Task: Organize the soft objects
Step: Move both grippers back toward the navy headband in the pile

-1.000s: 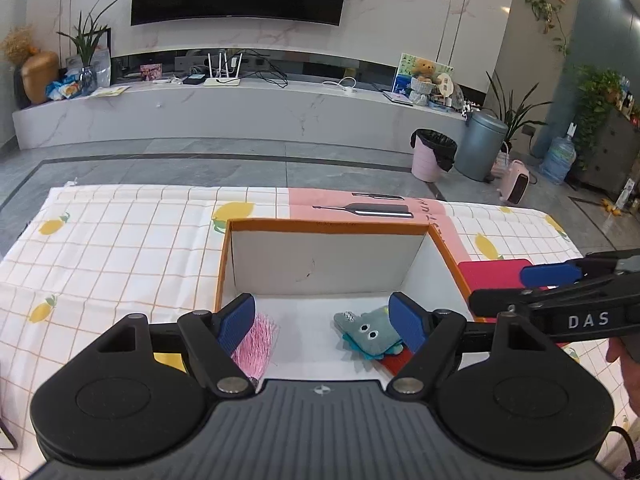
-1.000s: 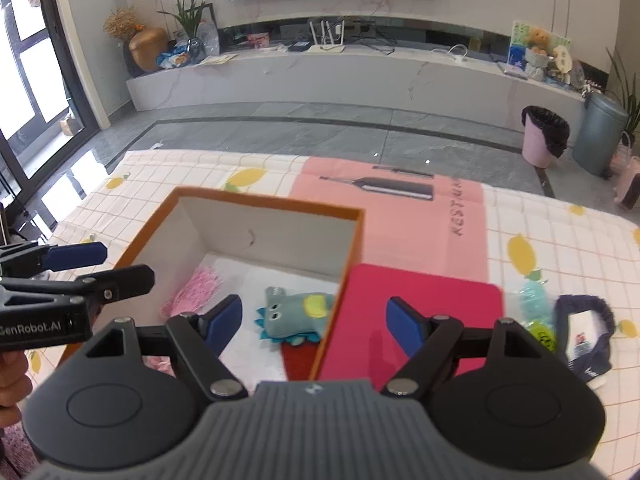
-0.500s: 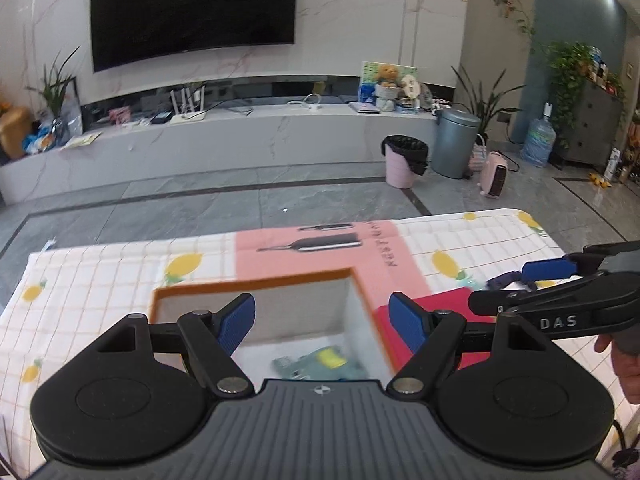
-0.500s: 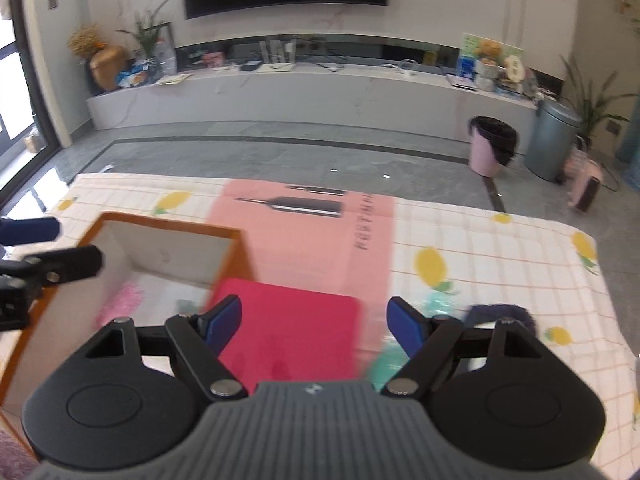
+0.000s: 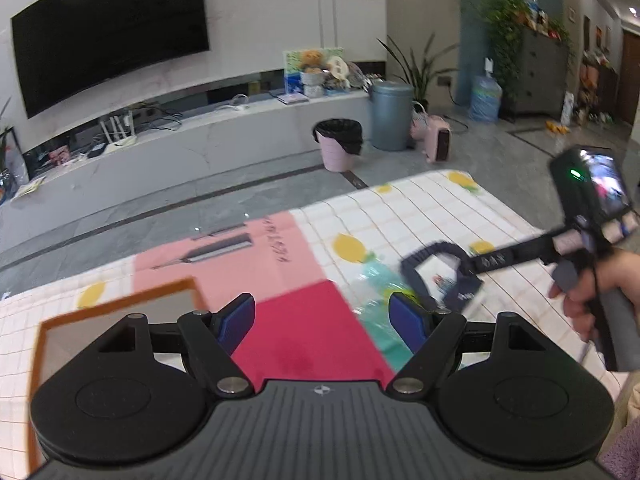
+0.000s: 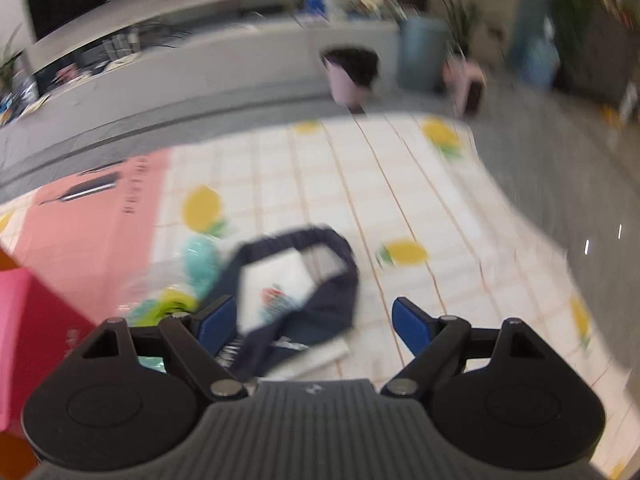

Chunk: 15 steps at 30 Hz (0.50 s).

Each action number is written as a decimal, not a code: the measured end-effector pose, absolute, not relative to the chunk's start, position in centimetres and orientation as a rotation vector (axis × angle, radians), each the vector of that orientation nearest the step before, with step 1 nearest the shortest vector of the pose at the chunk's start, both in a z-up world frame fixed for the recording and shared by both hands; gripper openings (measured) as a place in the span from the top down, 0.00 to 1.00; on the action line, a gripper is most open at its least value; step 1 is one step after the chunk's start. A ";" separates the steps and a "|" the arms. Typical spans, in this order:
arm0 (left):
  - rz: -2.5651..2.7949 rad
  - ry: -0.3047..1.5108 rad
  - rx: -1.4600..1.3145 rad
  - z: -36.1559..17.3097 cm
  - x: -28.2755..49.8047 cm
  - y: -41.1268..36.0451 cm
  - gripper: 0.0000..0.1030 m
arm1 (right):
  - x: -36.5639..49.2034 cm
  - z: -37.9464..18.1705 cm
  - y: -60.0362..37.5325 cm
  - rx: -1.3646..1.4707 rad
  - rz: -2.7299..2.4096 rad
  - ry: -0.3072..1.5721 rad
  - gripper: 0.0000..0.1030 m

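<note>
Right wrist view shows one navy headband [image 6: 316,276] lying on the checked, lemon-print tablecloth [image 6: 420,184], looped around a white card, directly ahead of the right tool [image 6: 308,320]; its near edge sits between the spread blue pads [image 6: 410,322], which are opening and do not press on it. One teal packaged soft item [image 6: 196,256] lies just left of the headband. Left wrist view adds one orange-rimmed box [image 5: 120,312] with one red lid [image 5: 304,332] beside it, and a hand [image 5: 592,288] holding the right tool. Left tool [image 5: 322,318] hangs released over the lid, gripping nothing.
</note>
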State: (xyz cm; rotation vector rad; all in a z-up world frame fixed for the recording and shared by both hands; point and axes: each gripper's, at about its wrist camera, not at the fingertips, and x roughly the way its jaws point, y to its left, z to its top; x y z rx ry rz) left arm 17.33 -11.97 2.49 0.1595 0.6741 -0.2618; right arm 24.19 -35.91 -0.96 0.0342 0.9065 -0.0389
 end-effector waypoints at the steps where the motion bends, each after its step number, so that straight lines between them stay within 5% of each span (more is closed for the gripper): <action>1: -0.269 0.680 0.162 2.0 17.2 -12.6 0.13 | 24.7 -1.8 -37.0 0.071 -0.050 0.928 0.23; 3: -0.283 0.691 0.174 1.0 16.9 -13.9 0.13 | 25.4 -3.4 -38.5 0.133 -0.059 0.958 0.32; 15: -0.310 0.676 0.262 -3.0 14.3 -18.9 0.13 | 27.7 -8.7 -40.4 0.381 -0.030 1.053 0.44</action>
